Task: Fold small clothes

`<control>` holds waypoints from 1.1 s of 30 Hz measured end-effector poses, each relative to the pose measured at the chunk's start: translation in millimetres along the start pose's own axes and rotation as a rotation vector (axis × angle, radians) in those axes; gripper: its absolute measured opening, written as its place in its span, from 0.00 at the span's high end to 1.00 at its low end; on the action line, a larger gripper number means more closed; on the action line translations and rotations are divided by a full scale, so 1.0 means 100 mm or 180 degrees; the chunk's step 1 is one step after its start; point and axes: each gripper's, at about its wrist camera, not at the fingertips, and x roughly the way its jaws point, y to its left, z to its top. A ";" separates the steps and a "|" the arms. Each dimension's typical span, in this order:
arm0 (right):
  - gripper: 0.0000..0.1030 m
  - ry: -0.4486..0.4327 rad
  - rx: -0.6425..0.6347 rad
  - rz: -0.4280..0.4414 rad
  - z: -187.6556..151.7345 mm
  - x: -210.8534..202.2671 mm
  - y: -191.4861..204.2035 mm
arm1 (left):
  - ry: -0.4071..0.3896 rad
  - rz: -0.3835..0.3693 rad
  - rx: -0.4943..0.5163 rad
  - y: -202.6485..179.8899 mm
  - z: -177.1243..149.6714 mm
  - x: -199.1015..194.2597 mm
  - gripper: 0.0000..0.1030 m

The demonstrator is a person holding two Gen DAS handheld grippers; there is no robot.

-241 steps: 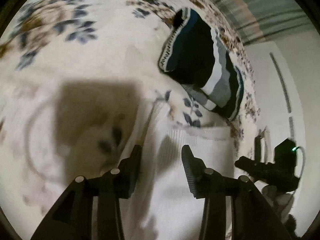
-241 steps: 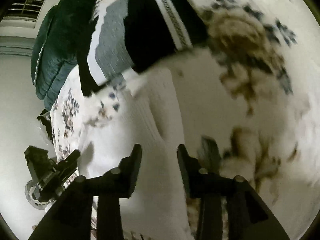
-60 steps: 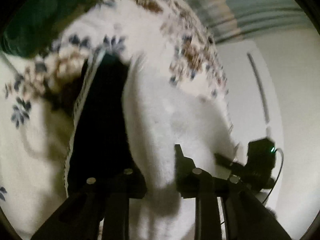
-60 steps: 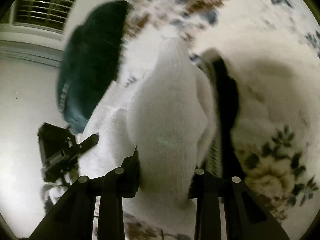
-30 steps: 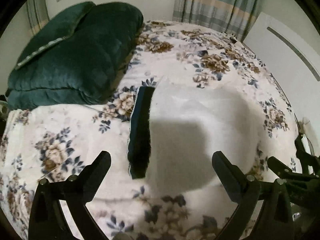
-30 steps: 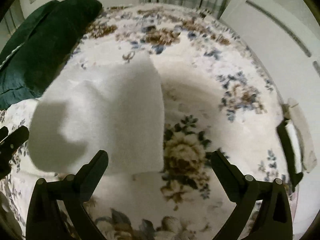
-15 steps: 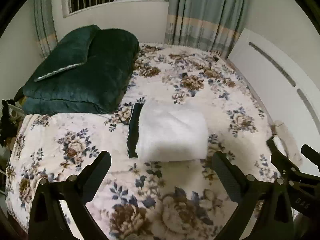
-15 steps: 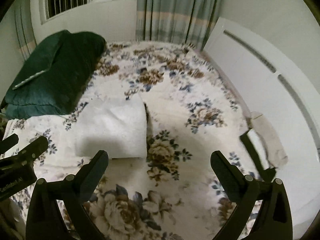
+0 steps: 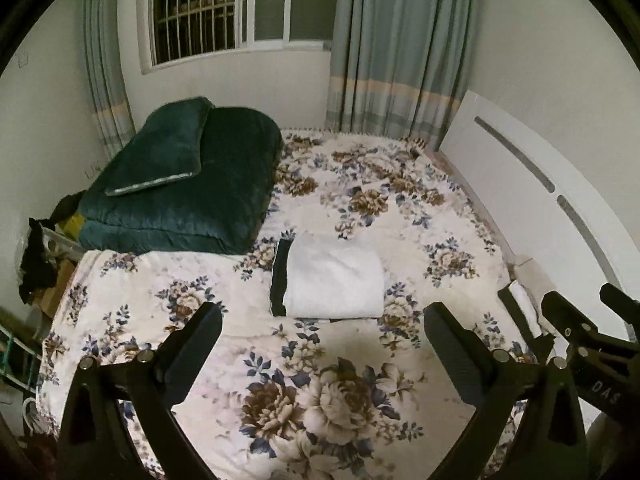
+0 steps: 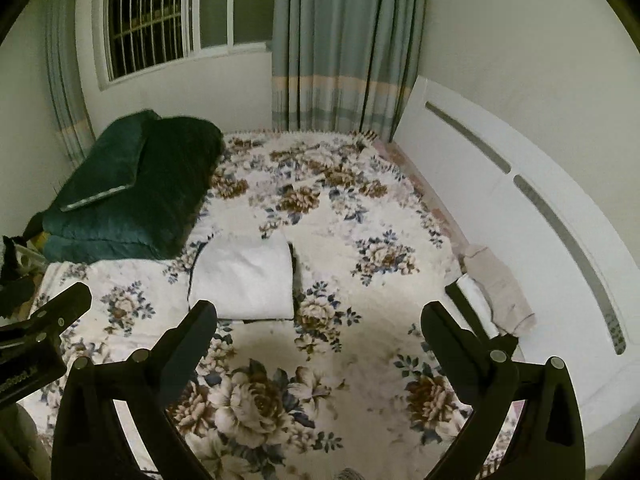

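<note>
Up above the bed, the left gripper (image 9: 322, 344) hangs with its two black fingers spread wide and nothing between them, and the right gripper (image 10: 318, 342) beside it is splayed the same way, also empty. Beyond both, well clear of the fingertips, the folded white garment (image 9: 334, 278) lies flat on the floral blanket (image 9: 360, 400), stacked on a folded dark garment (image 9: 279, 276) whose edge shows along its left side. A dark green quilt (image 9: 180, 196) with a matching pillow on it sits at the far left corner. More small clothes (image 10: 494, 286) lie against the white headboard (image 10: 520, 200) on the right. Striped curtains (image 9: 396, 48) and a barred window (image 9: 192, 8) fill the back wall.
</note>
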 end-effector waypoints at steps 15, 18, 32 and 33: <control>0.00 -0.0300 -0.0081 0.0106 0.07 -1.22 -0.09 | -0.0180 0.0106 -0.0078 -0.03 0.00 -0.85 0.00; 0.00 -0.0340 -0.0091 0.0116 0.08 -1.28 -0.08 | -0.0195 0.0131 -0.0090 -0.02 -0.02 -0.89 0.00; 0.00 -0.0357 -0.0095 0.0154 0.12 -1.43 -0.02 | -0.0289 0.0200 -0.0144 0.02 -0.04 -1.05 0.00; 0.00 -0.0356 -0.0088 0.0157 0.12 -1.43 -0.02 | -0.0291 0.0204 -0.0144 0.02 -0.04 -1.06 0.00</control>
